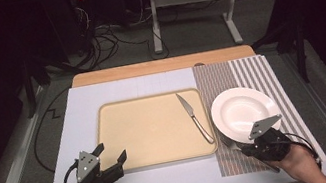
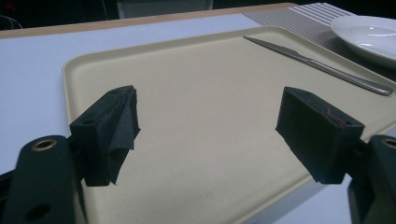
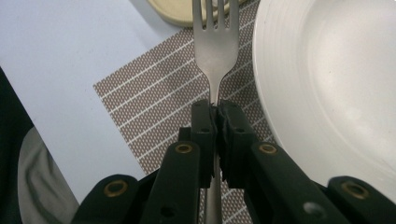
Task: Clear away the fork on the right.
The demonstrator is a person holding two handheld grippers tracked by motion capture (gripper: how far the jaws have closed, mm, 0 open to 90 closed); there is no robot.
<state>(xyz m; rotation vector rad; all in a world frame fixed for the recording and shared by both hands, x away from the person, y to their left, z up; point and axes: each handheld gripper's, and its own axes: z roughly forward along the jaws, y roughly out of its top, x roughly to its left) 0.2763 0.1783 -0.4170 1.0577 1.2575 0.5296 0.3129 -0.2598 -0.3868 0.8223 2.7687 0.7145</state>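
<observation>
Your right gripper [image 3: 215,109] has both jaws pressed together on the neck of a fork [image 3: 215,51], just below the tines. The handle runs back between the 2 black jaws toward your hand. In the right gripper view the fork points away from you, tines up near the top edge, over the striped brown placemat [image 3: 154,107]. Just right of the fork sits the white plate [image 3: 327,84]; fork and plate edge are close, contact not clear. From the high view your right gripper [image 1: 242,147] sits at the near rim of the plate [image 1: 242,108], on the near end of the placemat [image 1: 229,77], with the fork [image 1: 228,142] poking out to its left.

Your left gripper [image 1: 111,157] has its jaws spread wide with nothing between them, at the near left corner of the beige tray [image 1: 122,129]. In the left gripper view the 2 pads [image 2: 112,130] stand well apart over the tray [image 2: 196,121].

Farther off, 1 knife [image 1: 194,116] lies on the right part of the tray, blade toward the far side, handle toward the plate. In the left gripper view the knife [image 2: 317,65] lies between tray center and plate [image 2: 369,35]. White sheet [image 1: 82,103] covers the table under the tray.
</observation>
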